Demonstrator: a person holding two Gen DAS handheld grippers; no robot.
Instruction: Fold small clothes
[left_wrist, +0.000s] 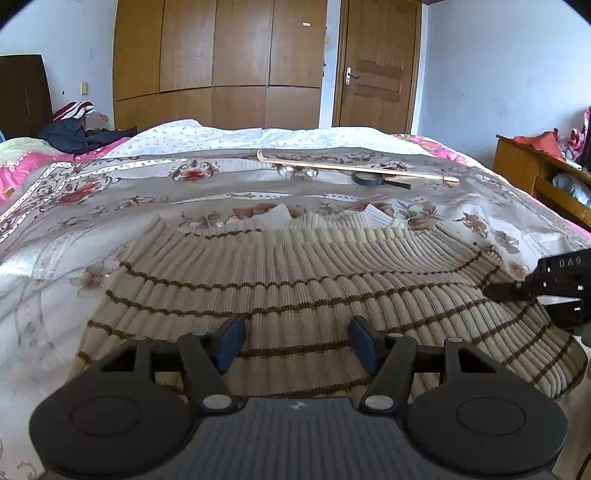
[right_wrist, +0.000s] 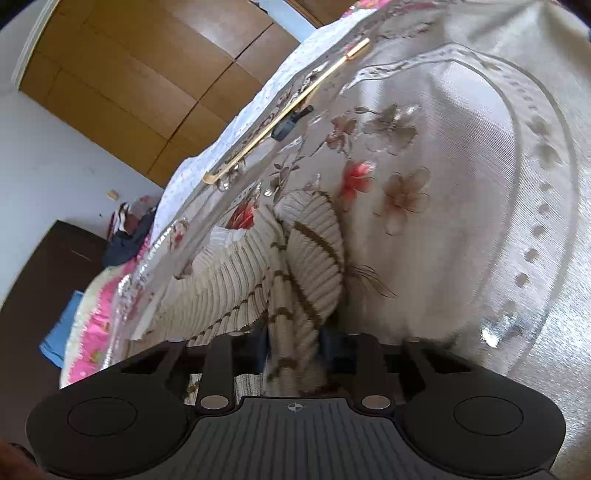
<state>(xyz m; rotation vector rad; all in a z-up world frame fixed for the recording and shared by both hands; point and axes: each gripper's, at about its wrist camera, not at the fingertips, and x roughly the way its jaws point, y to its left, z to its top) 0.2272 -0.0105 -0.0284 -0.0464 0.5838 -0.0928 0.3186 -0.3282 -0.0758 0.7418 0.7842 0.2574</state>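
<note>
Left gripper (left_wrist: 297, 341): jaws wide apart, empty, hovering over near hem of sweater (left_wrist: 295, 280). Sweater spread flat on bedspread (left_wrist: 74, 229), stripes running left-right, collar at far end. Right gripper (right_wrist: 293, 350): pinched on bunched sleeve (right_wrist: 314, 254) at right edge. Judgement: right hand nearer, fold sleeve leftward across body.

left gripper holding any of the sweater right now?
No: the left gripper hovers over the striped sweater with its blue pads wide apart and nothing between them.
</note>
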